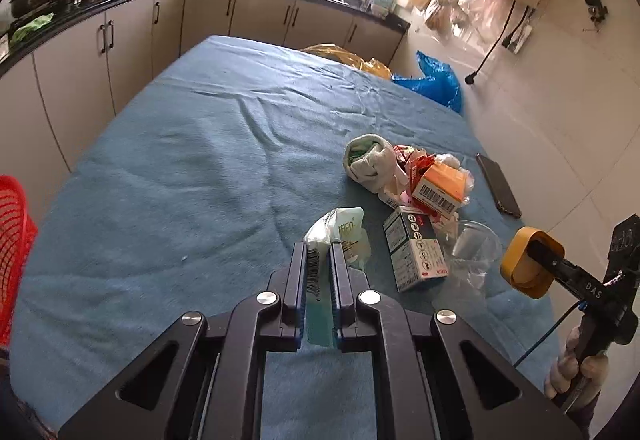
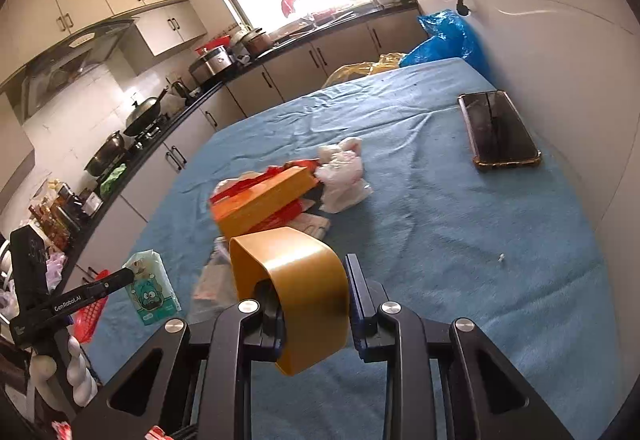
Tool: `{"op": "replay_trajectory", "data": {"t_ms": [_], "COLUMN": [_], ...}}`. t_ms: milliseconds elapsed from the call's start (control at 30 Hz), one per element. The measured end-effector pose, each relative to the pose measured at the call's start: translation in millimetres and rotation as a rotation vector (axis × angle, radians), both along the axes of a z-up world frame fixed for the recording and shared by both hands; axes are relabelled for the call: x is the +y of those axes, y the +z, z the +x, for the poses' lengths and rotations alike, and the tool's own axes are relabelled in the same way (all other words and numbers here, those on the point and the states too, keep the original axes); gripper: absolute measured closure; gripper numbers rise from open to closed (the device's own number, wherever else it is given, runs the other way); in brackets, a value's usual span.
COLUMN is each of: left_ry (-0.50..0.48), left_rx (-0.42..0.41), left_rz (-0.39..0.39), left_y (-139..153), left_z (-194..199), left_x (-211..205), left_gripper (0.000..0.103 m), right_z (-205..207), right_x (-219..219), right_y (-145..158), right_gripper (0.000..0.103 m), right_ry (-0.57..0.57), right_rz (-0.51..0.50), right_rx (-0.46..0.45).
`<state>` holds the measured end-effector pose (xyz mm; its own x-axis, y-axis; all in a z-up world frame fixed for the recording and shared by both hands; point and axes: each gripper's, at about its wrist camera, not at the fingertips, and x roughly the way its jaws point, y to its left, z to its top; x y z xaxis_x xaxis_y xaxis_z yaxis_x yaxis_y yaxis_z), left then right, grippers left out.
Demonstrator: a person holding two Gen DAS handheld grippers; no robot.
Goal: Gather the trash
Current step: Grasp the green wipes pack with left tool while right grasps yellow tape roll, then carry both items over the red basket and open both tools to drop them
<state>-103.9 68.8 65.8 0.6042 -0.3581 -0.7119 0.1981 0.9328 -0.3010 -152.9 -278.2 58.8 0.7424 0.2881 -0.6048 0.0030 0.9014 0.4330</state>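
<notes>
Blue cloth [image 1: 200, 159] covers the counter. The flattened tape roll [image 2: 296, 292] is mustard yellow, the tissue pack [image 2: 150, 290] pale green with a teal cartoon face, the long box [image 2: 264, 199] orange, the small carton [image 1: 416, 252] white and grey with red print, the basket [image 1: 14, 248] red mesh, the phone [image 2: 498, 129] black

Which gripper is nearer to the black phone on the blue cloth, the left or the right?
Right. The right gripper, shut on the yellow tape roll, is on the phone's side of the trash pile. The left gripper, holding a tissue pack, is beyond the pile.
</notes>
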Motion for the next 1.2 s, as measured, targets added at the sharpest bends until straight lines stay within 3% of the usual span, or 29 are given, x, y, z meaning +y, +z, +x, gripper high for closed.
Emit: {"op": "replay_trajectory", "data": {"t_ms": [300,733,967,1200], "left_ry": [0.115,0.267,0.360,0.448], "left_rx": [-0.122,-0.187,-0.237,-0.213], "left_rz": [0.025,-0.012,-0.008,-0.031], "left_y": [31.9,48.4,55.7,47.3], "left_z": [-42.3,-70.1,-85.5,-91.9], "left_x": [44.3,119.0,160.4,213.0], "left_gripper": [0.093,0.093,0.093,0.093], "right_z": [-9.7,-7.8,4.5,20.3], "right_x": [35.2,103.8,162.3,233.9], "right_y": [18.1,31.0,37.9,37.0], "right_gripper": [0.076,0.076,0.076,0.076], "right_ry": [0.085,0.210,0.319,0.445], "right_rz": [-0.003,-0.042,-0.077,-0.095], "right_rx": [-0.036,-0.043,-0.042,-0.041]}}
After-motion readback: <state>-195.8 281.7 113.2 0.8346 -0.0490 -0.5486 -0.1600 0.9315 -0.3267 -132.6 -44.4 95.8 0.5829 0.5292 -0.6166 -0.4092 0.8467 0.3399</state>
